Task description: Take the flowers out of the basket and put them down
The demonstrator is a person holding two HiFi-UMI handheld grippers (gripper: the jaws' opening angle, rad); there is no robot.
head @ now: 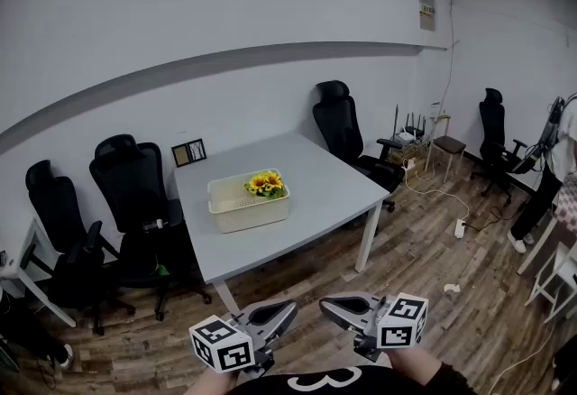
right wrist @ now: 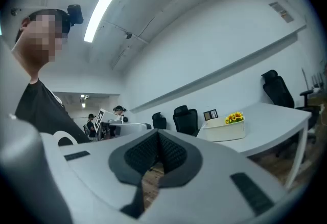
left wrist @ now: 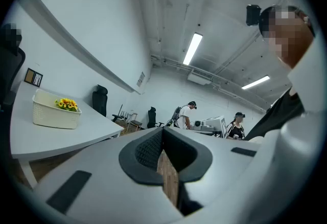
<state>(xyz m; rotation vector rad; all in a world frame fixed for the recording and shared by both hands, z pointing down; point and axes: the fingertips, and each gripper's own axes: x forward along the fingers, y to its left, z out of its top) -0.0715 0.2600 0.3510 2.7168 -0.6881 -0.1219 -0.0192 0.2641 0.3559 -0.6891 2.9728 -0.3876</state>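
A cream basket (head: 248, 204) stands on the grey table (head: 315, 177), with yellow flowers (head: 266, 183) lying in its right end. Both grippers hang low in front of me, well short of the table, tips pointing toward each other. My left gripper (head: 290, 307) is shut with nothing between its jaws; in its own view the basket (left wrist: 55, 114) and the flowers (left wrist: 67, 104) are small at the far left. My right gripper (head: 325, 303) is shut and empty too; its view has the basket (right wrist: 223, 130) and flowers (right wrist: 234, 117) far off at the right.
Black office chairs (head: 135, 204) stand left of the table and another chair (head: 347, 127) behind it. A small picture frame (head: 189, 151) sits at the table's back edge. Cables and a power strip (head: 460, 227) lie on the wooden floor. A person (head: 550, 168) stands at the far right.
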